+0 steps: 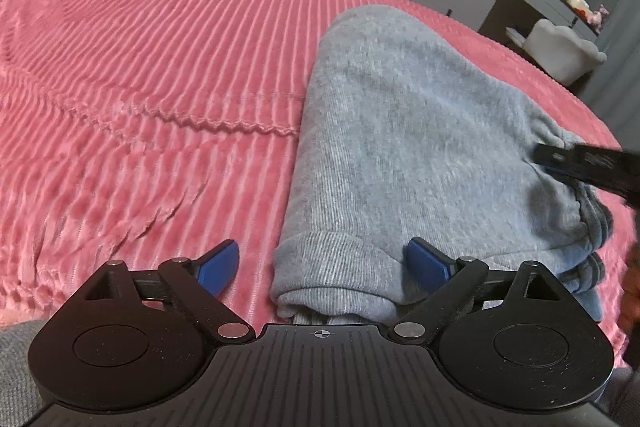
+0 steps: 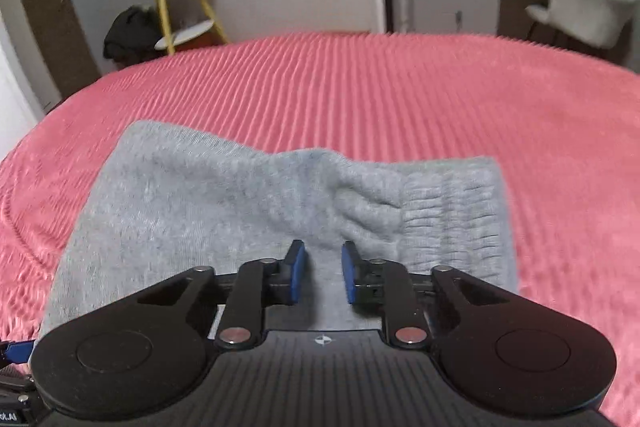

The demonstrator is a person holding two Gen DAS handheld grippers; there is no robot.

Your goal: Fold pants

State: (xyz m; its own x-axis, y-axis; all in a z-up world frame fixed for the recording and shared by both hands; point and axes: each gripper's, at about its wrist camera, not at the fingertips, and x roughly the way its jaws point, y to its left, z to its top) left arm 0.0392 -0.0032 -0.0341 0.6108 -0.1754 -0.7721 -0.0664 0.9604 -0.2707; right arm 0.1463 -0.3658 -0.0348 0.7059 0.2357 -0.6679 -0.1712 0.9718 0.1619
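With the folded grey knit pants [image 1: 384, 131] lying on the pink ribbed bedspread [image 1: 140, 67], left gripper [image 1: 324, 267] spread wide at the cuffs and right gripper [image 2: 323, 273] partly parted, empty, square edges before pressing flat.

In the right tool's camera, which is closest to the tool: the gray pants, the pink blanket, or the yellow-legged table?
1. Gray pants, right under the right tool.
2. Pink blanket, spreading out behind them.
3. Yellow-legged table, far back left by the wall.
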